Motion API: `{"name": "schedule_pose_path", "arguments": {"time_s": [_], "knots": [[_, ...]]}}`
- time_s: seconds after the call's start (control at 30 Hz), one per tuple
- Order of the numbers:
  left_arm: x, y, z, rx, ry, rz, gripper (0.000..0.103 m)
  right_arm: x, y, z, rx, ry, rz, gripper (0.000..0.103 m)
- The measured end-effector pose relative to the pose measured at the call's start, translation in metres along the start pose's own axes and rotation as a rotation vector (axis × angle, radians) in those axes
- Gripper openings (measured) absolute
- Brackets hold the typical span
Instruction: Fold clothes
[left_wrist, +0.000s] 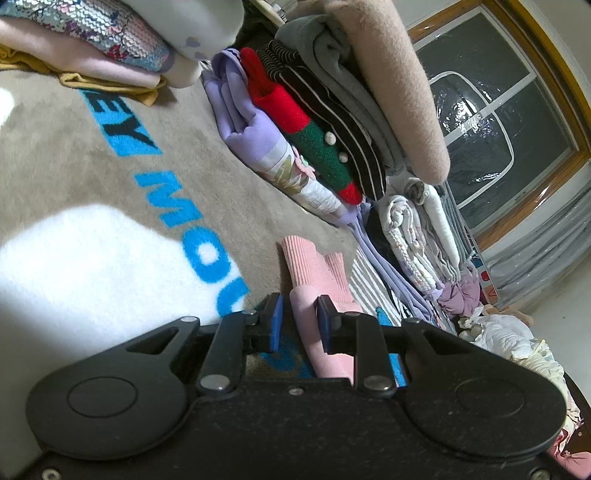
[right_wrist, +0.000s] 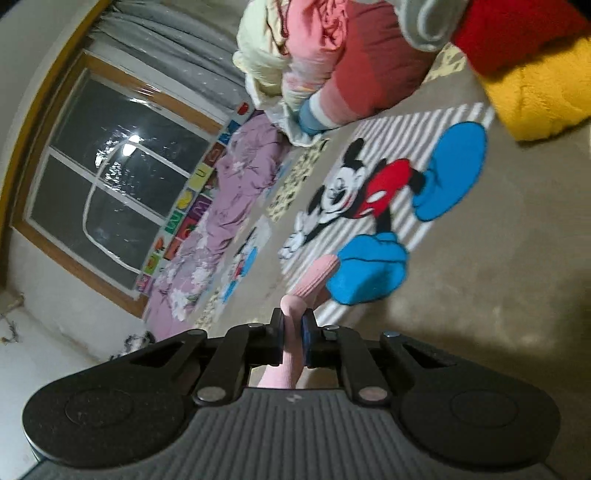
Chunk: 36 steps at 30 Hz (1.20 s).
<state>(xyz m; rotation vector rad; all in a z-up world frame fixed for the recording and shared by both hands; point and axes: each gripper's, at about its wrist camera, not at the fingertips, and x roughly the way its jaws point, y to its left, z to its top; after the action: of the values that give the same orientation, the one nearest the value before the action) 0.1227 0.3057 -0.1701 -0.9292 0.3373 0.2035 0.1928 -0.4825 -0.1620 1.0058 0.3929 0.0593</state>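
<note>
Right wrist view: my right gripper (right_wrist: 292, 325) clamps a pink garment (right_wrist: 314, 275) over the carpet (right_wrist: 480, 277). Left gripper (left_wrist: 300, 317) straddles pink cloth (left_wrist: 317, 273); grip looks firm, though I can't be sure.

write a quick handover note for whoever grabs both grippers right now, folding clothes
Left gripper: jaws around the pink ribbed garment, part-closed; a gap shows beside one pad.
Right gripper: clamped on the same pink garment, jaws just closing.
Garment lies partly on the cartoon rug.
Done: folded stacks stand by the window.
Left: fold the pink piece, stack it, then the loose heap.
</note>
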Motion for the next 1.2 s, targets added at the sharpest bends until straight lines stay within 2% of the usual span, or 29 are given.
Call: {"name": "schedule_pose_path", "arguments": {"time_s": [0.2, 0.27, 0.43, 0.53, 0.57, 0.6, 0.67, 0.73, 0.83, 0.93, 1.0, 1.2], "knots": [[0.000, -0.002, 0.000, 0.008, 0.002, 0.009, 0.023, 0.020, -0.030, 0.001, 0.021, 0.072, -0.084, 0.011], [0.000, -0.003, 0.000, 0.017, 0.004, 0.020, 0.023, 0.021, -0.041, -0.004, 0.051, 0.068, -0.081, 0.007], [0.000, -0.008, 0.001, 0.029, 0.014, 0.054, 0.023, 0.022, -0.037, -0.007, 0.015, 0.054, -0.090, 0.008], [-0.006, -0.013, 0.005, 0.006, 0.034, 0.086, 0.026, 0.013, -0.028, -0.007, -0.043, 0.012, -0.108, 0.021], [-0.012, -0.013, 0.006, -0.002, 0.037, 0.088, 0.030, 0.007, -0.026, -0.006, -0.062, -0.010, -0.116, 0.028], [-0.019, -0.015, 0.006, -0.004, 0.034, 0.087, 0.039, -0.001, -0.024, -0.004, -0.081, -0.042, -0.121, 0.034], [-0.036, -0.021, 0.004, 0.026, 0.009, 0.111, 0.045, -0.015, -0.018, -0.001, -0.130, -0.099, -0.127, 0.035], [-0.055, -0.028, 0.001, 0.066, -0.023, 0.141, 0.048, -0.024, -0.009, -0.001, -0.216, -0.104, -0.086, 0.035], [-0.088, -0.049, -0.008, 0.178, -0.111, 0.189, 0.048, -0.028, 0.018, -0.017, -0.418, -0.026, 0.009, 0.035], [-0.105, -0.090, -0.030, 0.351, -0.130, 0.125, 0.048, -0.029, 0.048, -0.048, -0.615, 0.092, 0.097, 0.035], [-0.104, -0.124, -0.055, 0.467, -0.091, 0.050, 0.048, -0.028, 0.069, -0.072, -0.728, 0.162, 0.148, 0.035], [-0.071, -0.201, -0.152, 0.742, 0.131, -0.128, 0.048, -0.023, 0.121, -0.138, -1.008, 0.309, 0.244, 0.033]]}}
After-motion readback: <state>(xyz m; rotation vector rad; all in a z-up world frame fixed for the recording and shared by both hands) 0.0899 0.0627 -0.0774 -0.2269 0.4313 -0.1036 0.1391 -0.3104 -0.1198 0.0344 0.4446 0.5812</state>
